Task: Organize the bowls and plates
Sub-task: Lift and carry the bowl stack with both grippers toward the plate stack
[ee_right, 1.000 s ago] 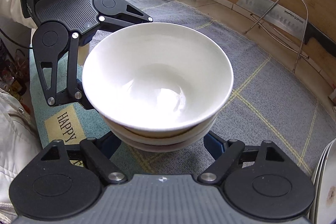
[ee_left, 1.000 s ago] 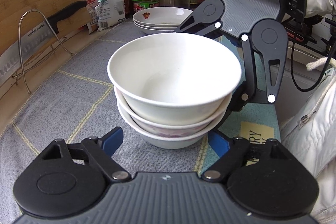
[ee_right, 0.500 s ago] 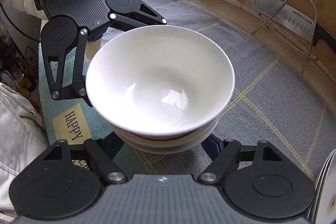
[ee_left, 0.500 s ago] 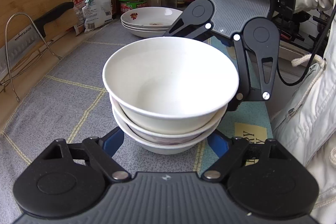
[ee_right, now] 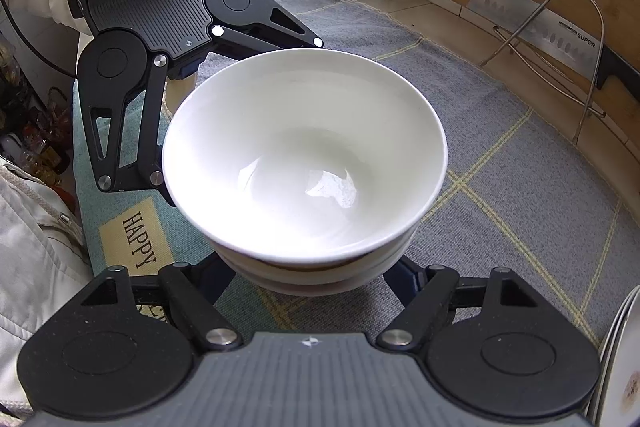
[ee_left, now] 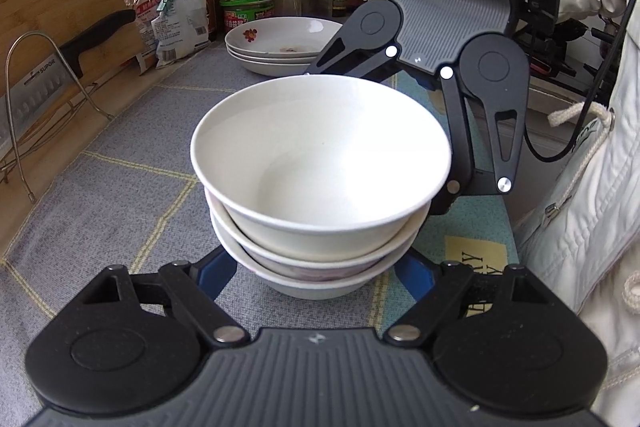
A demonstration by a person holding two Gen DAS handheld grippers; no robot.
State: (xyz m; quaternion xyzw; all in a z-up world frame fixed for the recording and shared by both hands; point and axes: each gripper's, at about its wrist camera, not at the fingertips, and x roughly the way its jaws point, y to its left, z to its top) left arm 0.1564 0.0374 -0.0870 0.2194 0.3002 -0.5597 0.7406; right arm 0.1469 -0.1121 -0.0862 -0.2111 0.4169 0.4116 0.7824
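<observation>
Both grippers flank the bowl stack

Three nested white bowls sit on the grey mat; left gripper and right gripper each straddle the lowest bowl, blue fingers hugging its sides, contact hidden, can't tell.

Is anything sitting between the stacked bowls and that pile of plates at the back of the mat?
Nothing visible on the mat itself. Only the right tool stands on the far side of the bowl stack, partly between it and the plates.
</observation>
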